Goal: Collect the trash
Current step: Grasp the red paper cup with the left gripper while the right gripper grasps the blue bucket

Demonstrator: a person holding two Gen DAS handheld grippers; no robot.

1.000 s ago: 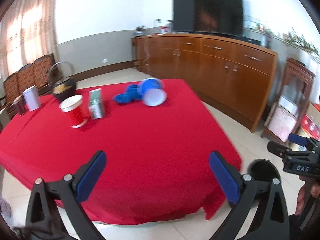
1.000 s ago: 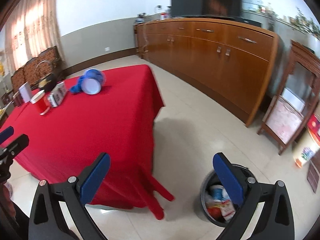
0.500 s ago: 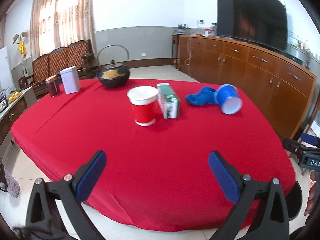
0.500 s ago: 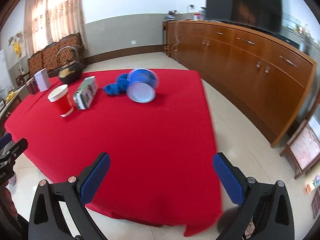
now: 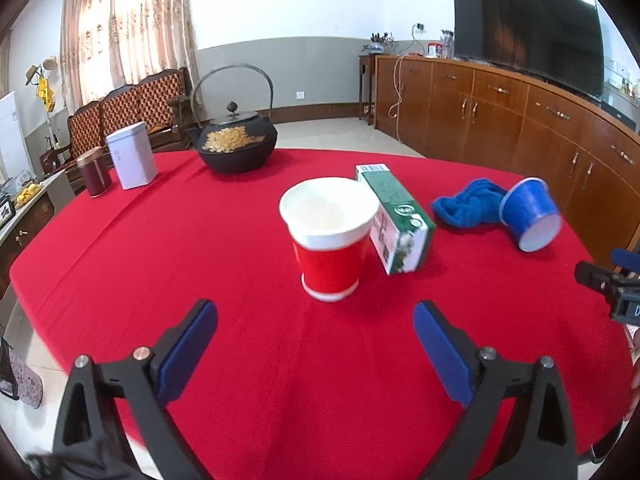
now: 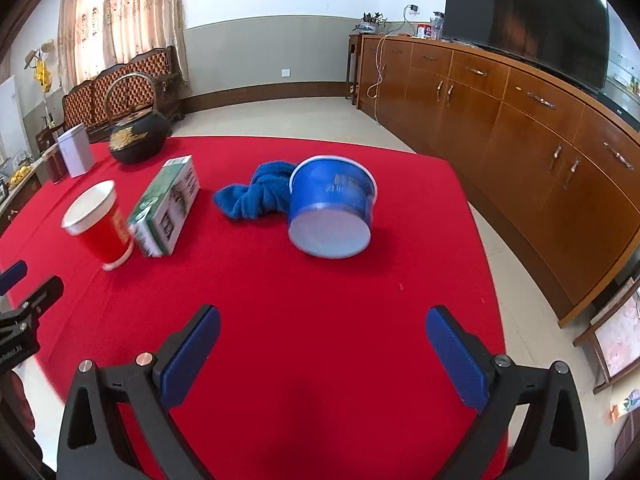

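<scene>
A red paper cup [image 5: 330,236] stands upright on the red tablecloth [image 5: 200,240], straight ahead of my open, empty left gripper [image 5: 316,320]. A green carton [image 5: 394,216] lies beside the cup on its right. A blue cup [image 5: 530,214] lies on its side against a blue cloth [image 5: 468,204]. In the right wrist view the blue cup [image 6: 332,208] lies ahead of my open, empty right gripper [image 6: 322,322], with the blue cloth [image 6: 256,192], carton [image 6: 166,208] and red cup [image 6: 100,224] to its left.
A black iron teapot [image 5: 236,140], a white tin [image 5: 132,156] and a dark red canister [image 5: 93,172] stand at the table's far side. A long wooden sideboard [image 6: 520,120] with a TV [image 6: 528,20] runs along the right wall. Wooden chairs [image 5: 128,108] stand behind the table.
Both grippers have swung left from the floor bin towards the table and moved closer to it. The red cup and the blue cup now sit nearer and more centred. Both stay open.
</scene>
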